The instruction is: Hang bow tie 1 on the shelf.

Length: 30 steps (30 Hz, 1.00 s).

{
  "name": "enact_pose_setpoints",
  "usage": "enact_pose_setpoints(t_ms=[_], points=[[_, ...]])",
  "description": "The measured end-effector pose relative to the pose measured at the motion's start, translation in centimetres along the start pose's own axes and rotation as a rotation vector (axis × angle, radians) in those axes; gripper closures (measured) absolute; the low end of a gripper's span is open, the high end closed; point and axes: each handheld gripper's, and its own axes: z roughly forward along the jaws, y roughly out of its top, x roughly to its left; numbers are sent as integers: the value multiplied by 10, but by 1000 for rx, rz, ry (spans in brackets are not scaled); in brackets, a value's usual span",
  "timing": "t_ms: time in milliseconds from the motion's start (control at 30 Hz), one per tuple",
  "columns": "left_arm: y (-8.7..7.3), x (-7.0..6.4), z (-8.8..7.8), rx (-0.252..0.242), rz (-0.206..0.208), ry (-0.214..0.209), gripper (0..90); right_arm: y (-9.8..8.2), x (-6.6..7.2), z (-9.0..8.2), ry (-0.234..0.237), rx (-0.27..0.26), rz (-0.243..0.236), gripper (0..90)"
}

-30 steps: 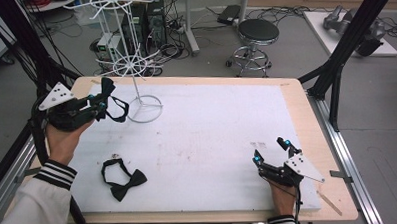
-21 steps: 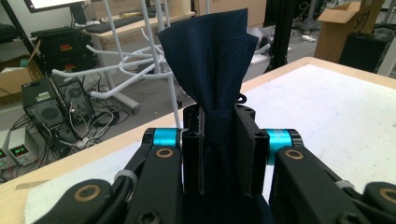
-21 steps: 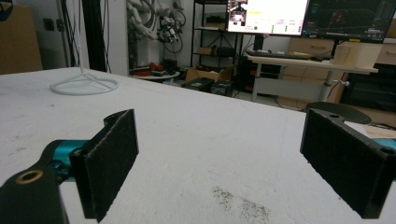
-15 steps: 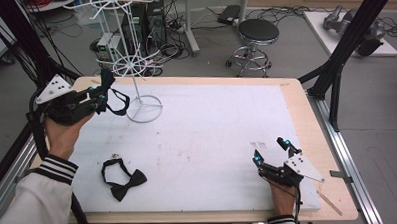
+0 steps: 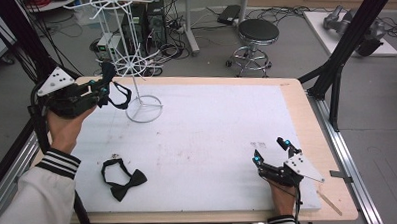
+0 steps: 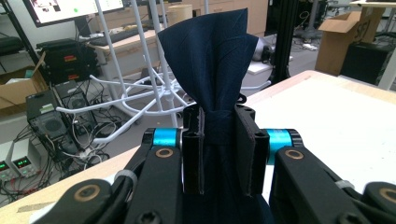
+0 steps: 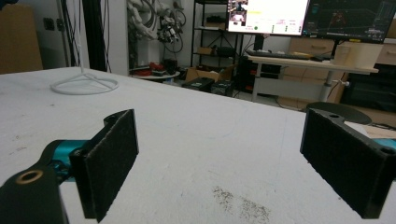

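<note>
Left gripper (image 5: 104, 86) jaws clamp the knot of a dark navy fabric bow tie (image 6: 207, 56), held up beside the white wire rack stand (image 5: 135, 69). Right gripper (image 5: 273, 152) jaws gape apart, resting on the white foam-covered worktop (image 5: 212, 131). Second black bow tie (image 5: 123, 177), looped strap, lies flat near the front left.

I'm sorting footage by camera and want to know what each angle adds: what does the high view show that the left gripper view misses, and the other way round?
High view alone: a second bow tie lying flat on the white table, the right gripper with its jaws open near the table's front right corner, and a stool behind.

Left gripper view alone: the pads pinching the knot of the navy bow tie, and a monitor.

Both: the left gripper shut on that bow tie beside the white wire stand.
</note>
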Motion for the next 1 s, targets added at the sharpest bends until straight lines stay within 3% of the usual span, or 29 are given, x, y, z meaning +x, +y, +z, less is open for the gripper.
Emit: enact_pose_setpoints(t_ms=[500,800,1000], points=[[13,4,14,23,-14,26,742,0,0,0,0,-2,-5,108],[20,-10,6,9,18,6,742,0,0,0,1,-4,-2,108],[20,-6,4,11,13,13,742,0,0,0,0,-3,-6,108]])
